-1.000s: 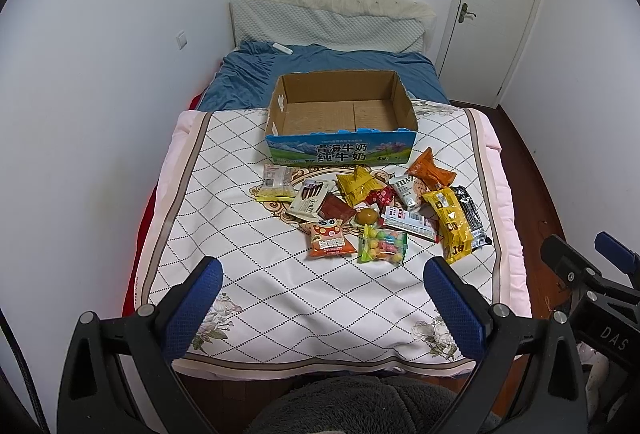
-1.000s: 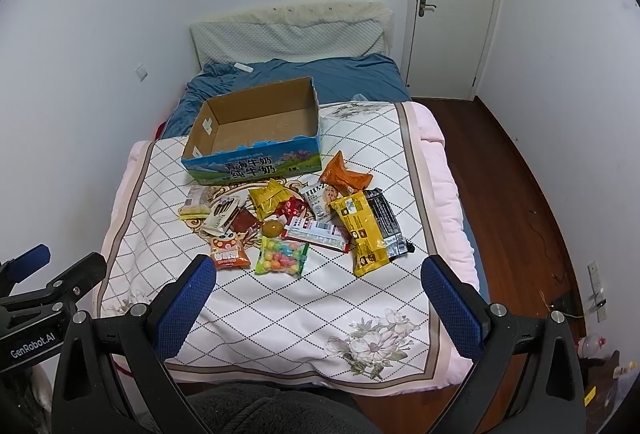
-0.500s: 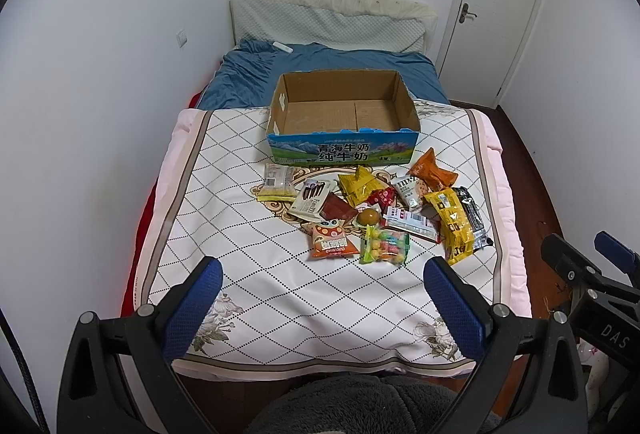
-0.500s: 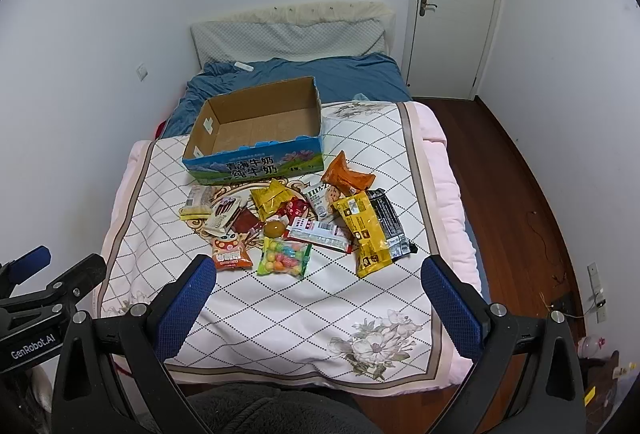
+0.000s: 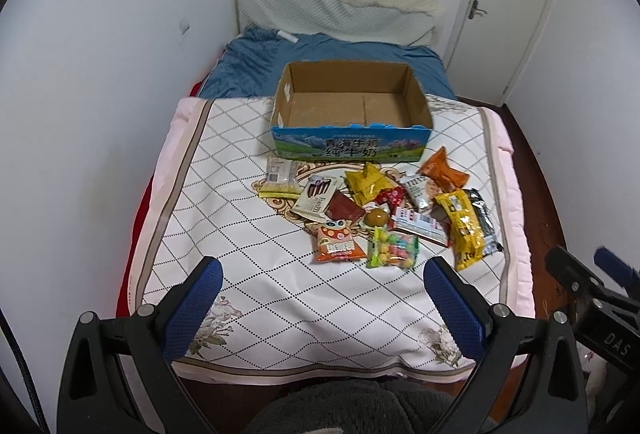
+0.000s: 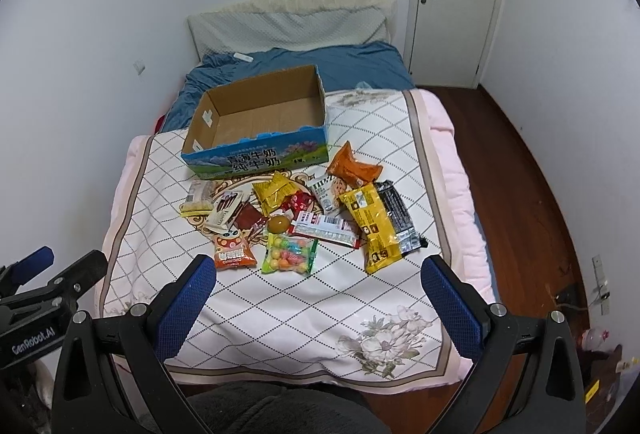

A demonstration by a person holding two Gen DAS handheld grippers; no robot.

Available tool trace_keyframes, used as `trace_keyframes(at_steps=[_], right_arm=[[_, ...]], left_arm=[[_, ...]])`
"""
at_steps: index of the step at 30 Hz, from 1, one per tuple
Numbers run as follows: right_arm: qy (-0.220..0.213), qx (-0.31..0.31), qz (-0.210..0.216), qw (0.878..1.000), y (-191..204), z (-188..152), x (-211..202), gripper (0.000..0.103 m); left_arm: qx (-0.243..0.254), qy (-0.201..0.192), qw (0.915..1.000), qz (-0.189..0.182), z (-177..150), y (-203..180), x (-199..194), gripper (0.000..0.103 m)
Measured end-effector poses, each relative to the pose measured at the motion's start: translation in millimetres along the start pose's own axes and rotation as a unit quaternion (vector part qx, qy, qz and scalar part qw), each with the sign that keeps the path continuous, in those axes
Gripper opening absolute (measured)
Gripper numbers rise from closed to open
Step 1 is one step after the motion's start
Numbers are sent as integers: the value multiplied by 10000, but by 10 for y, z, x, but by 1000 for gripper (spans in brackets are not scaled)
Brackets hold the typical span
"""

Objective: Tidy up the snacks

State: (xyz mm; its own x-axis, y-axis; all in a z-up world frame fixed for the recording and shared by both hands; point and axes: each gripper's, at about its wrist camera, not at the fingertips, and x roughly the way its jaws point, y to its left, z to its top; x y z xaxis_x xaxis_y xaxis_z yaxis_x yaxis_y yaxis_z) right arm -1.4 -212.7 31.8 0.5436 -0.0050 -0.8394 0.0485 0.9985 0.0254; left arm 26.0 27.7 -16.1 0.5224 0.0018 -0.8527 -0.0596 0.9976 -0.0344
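Cardboard, open-topped and with nothing in it, the box [image 5: 352, 102] sits on the quilt [image 5: 248, 274] just beyond the heap of snacks [image 5: 384, 210], its printed blue front wall facing the heap. Nothing has gone in yet, so the step in hand looks like the first pick.

The left gripper [image 5: 320, 298] hovers over the near part of the quilt with its blue pads spread wide and nothing between them. The right gripper [image 6: 316, 294] does the same beside it, equally wide open and empty. Both are well short of the heap.

To do this well, I would start with the packets nearest the grippers and lying clear of the others: the orange packet [image 5: 338, 244] for the left, the bag of coloured sweets [image 6: 290, 254] or the long yellow packet [image 6: 372, 230] for the right. These wrappers are thin and slippery, so the pads should probably close across a narrow edge or a puffed middle, not slide flat along the quilt, which is soft and may bunch up. The small round brown snack [image 5: 376, 218] could roll; better left until its neighbours are gone. Each lift must clear the front wall.
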Motion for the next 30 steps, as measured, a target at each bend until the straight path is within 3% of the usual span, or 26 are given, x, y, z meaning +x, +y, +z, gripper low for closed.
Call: trace_keyframes(at_steps=[7,11,14,19,27,30], right_arm=[[459,448,-211,9977,-377,155,760,103],[806,655,-471,9935,-717,318,1375,103],[1116,691,-680,9890,-968,427,1895,103],[1793,421,-722,9802,-1223,546,2770,103],[2651,-343,-515,9622,-1147,516,3662,103],[2764,-489,-436,9588,-1119,504,3833,103]], left_arm=[[-342,716,9966,211,147,99,925,103],[-596,1405,9880,239,184,127,1561,103],[-822,1880,9787,42,192,101,1991,103],[-926,2437,9654,-55,225,-43,2657,103],[-883,3122,9459,-73,219,-235,3381,103],[-942,3302,9392,-6,149,-249,3578,103]])
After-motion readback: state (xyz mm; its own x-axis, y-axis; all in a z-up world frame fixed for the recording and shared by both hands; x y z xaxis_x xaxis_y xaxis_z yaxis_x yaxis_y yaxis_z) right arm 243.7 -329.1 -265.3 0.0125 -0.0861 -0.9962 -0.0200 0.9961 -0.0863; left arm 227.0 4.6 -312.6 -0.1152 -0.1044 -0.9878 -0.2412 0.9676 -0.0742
